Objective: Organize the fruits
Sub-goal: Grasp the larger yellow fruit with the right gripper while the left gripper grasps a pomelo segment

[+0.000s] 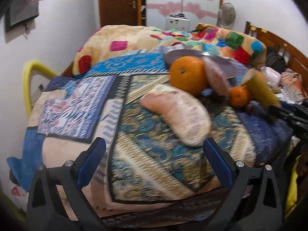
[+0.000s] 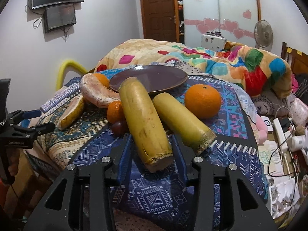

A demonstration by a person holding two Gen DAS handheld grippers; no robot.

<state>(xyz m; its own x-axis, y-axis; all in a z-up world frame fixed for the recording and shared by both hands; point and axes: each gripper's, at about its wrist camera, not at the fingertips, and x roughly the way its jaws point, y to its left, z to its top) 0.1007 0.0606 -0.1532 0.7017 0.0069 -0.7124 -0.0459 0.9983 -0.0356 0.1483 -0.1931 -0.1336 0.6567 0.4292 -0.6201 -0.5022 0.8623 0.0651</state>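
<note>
Left gripper: jaws wide apart, nothing between them, above the patterned bedspread.
Right gripper: jaws either side of the cut end of a banana; contact unclear.
Second banana: just beside the first.
Big orange: beside the plate.
Plate: empty, mid-bed.
Peel pieces: toward the bed's left edge.

A bed with a wooden frame carries a patterned blue and beige cover, with a bright patchwork blanket heaped at its far end. Directly on the cover lie a dark purple plate, two yellow banana pieces, three oranges, two pale pomelo wedges and a small dark fruit.
</note>
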